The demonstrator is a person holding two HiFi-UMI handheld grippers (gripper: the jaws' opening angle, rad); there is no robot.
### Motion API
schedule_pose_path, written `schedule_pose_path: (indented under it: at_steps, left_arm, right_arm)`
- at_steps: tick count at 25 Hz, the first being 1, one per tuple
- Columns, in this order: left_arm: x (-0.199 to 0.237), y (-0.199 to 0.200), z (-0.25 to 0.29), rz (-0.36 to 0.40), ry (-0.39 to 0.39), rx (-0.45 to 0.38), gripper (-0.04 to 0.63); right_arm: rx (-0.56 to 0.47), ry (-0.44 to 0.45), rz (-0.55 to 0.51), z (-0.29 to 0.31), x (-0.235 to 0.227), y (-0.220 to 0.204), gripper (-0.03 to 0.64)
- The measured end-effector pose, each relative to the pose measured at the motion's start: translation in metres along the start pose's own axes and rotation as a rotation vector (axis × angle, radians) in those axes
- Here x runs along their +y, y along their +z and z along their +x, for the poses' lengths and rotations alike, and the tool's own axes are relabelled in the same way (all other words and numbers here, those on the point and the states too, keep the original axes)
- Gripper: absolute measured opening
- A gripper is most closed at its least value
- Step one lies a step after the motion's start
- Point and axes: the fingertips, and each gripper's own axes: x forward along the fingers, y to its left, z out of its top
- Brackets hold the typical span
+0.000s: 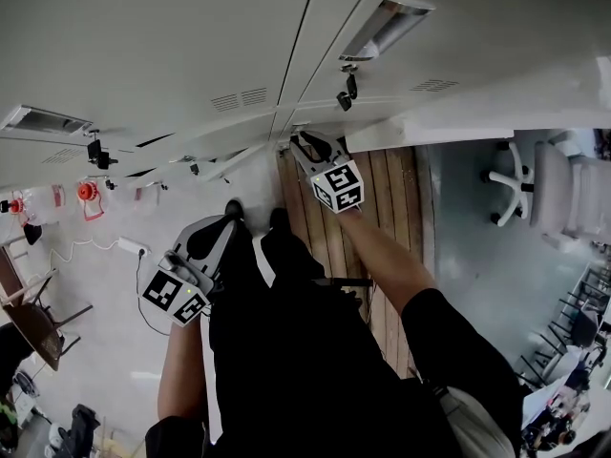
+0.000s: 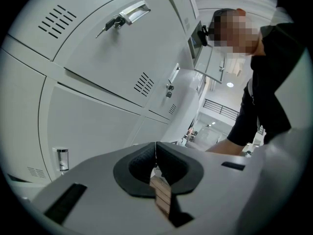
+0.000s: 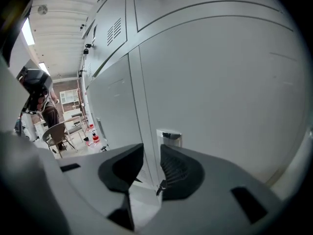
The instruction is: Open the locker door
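A bank of light grey lockers (image 1: 191, 36) fills the top of the head view. My right gripper (image 1: 298, 143) is held low against the bottom-row locker door (image 3: 220, 92). Its jaws stand open, and the vertical seam at the door's left edge runs up between them. The door's small metal handle recess (image 3: 168, 137) sits just above the right pad, and a small dark key or latch (image 3: 159, 187) shows low in the gap. My left gripper (image 1: 232, 215) hangs further back at the left, shut with nothing in it, its pads (image 2: 146, 158) touching.
Upper locker doors carry handles with keys (image 1: 346, 92). A white office chair (image 1: 544, 184) stands on the right beyond a strip of wooden floor (image 1: 391, 198). Red items (image 1: 88, 194), a cable with a power strip (image 1: 129, 246) and a brown chair (image 1: 29, 313) lie left.
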Motion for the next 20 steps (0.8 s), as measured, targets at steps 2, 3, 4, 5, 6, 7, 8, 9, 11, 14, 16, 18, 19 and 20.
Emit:
schedule_pose_path:
  at_steps: [2, 3, 4, 5, 6, 7, 8, 9, 11, 14, 16, 18, 19, 20]
  left_arm:
    - [0.002, -0.001, -0.001, -0.003, 0.006, -0.002, 0.017]
    - [0.002, -0.001, -0.002, -0.005, 0.009, -0.004, 0.017]
    - [0.003, -0.001, -0.003, -0.007, 0.012, -0.006, 0.017]
    - [0.003, -0.001, -0.003, -0.008, 0.014, -0.006, 0.018]
    - [0.003, -0.002, -0.004, -0.009, 0.015, -0.006, 0.017]
    - [0.003, -0.002, -0.004, -0.011, 0.016, -0.006, 0.017]
    - [0.003, -0.003, -0.004, -0.012, 0.016, -0.004, 0.017]
    - [0.003, -0.004, -0.004, -0.013, 0.017, -0.003, 0.017]
    - [0.004, -0.005, -0.005, -0.015, 0.020, 0.000, 0.017]
    - [0.005, -0.006, -0.007, -0.019, 0.025, 0.001, 0.017]
    - [0.006, -0.007, -0.009, -0.023, 0.030, 0.001, 0.017]
    - [0.007, -0.007, -0.009, -0.026, 0.034, 0.000, 0.017]
    - [0.007, -0.007, -0.010, -0.027, 0.035, -0.001, 0.017]
    - [0.007, -0.006, -0.011, -0.027, 0.036, -0.001, 0.017]
  right_arm:
    - [0.001, -0.006, -0.002, 0.003, 0.000, 0.000, 0.109]
    - [0.001, -0.010, 0.001, 0.005, -0.001, 0.000, 0.109]
    - [0.000, -0.012, 0.006, 0.006, -0.001, 0.000, 0.109]
    - [0.000, -0.014, 0.011, 0.008, -0.001, 0.000, 0.109]
    - [0.000, -0.014, 0.013, 0.010, -0.001, 0.000, 0.109]
    - [0.002, -0.016, 0.013, 0.011, -0.002, 0.000, 0.109]
    - [0.005, -0.020, 0.013, 0.013, -0.002, -0.001, 0.109]
    - [0.008, -0.025, 0.015, 0.015, -0.003, -0.002, 0.109]
    - [0.014, -0.034, 0.026, 0.018, -0.006, -0.004, 0.110]
    - [0.020, -0.038, 0.036, 0.024, -0.008, -0.006, 0.112]
    - [0.024, -0.041, 0.038, 0.026, -0.009, -0.006, 0.114]
    - [0.030, -0.048, 0.042, 0.029, -0.011, -0.007, 0.114]
    - [0.031, -0.055, 0.043, 0.030, -0.012, -0.007, 0.114]
    - [0.030, -0.062, 0.046, 0.031, -0.012, -0.007, 0.114]
